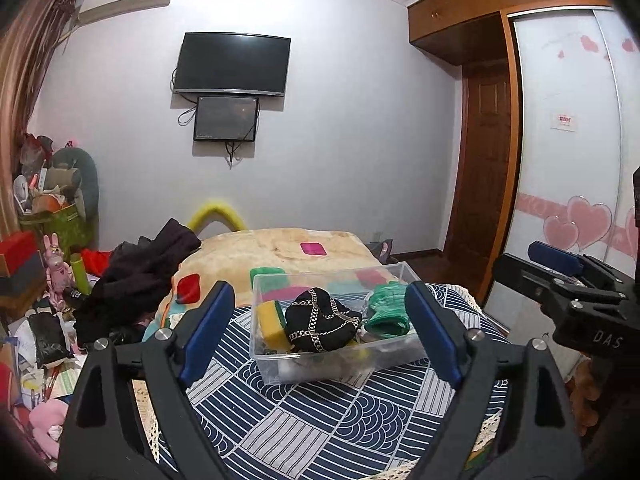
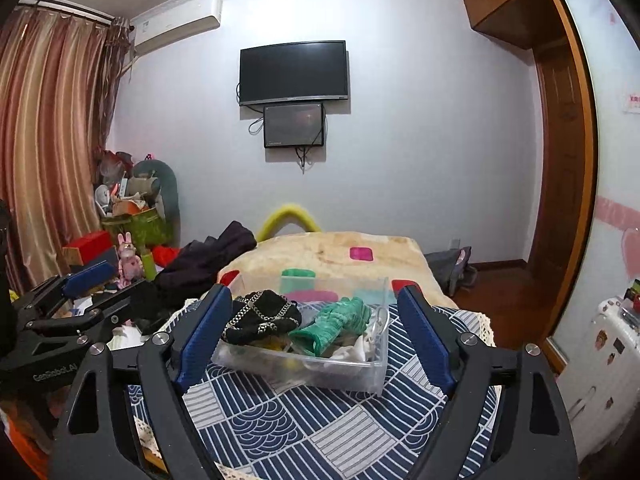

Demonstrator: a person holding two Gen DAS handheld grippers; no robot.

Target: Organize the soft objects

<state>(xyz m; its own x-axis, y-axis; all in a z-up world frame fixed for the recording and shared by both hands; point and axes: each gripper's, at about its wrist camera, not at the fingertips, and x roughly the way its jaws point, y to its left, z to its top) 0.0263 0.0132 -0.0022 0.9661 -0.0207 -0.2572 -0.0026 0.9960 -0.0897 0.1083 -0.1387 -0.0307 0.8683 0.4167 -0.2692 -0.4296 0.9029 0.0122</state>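
A clear plastic bin (image 1: pixel 400 354) stands on a blue-and-white patterned cloth (image 1: pixel 320 420). In it lie a black cloth with a metal chain (image 1: pixel 320 320), a green knit piece (image 1: pixel 388 308) and a yellow sponge (image 1: pixel 270 322). My left gripper (image 1: pixel 320 332) is open and empty, its jaws either side of the bin, nearer the camera. My right gripper (image 2: pixel 316 332) is open and empty in front of the same bin (image 2: pixel 352 376), with the black chained cloth (image 2: pixel 260 316) and the green knit (image 2: pixel 336 322) inside. The right gripper also shows in the left wrist view (image 1: pixel 560 276).
A bed with a beige blanket (image 1: pixel 280 252) lies behind the bin, with dark clothes (image 1: pixel 140 280) piled at its left. Cluttered boxes and toys (image 1: pixel 44 240) stand at far left. A wardrobe (image 1: pixel 572 140) and door are at right; a white suitcase (image 2: pixel 600 360) stands nearby.
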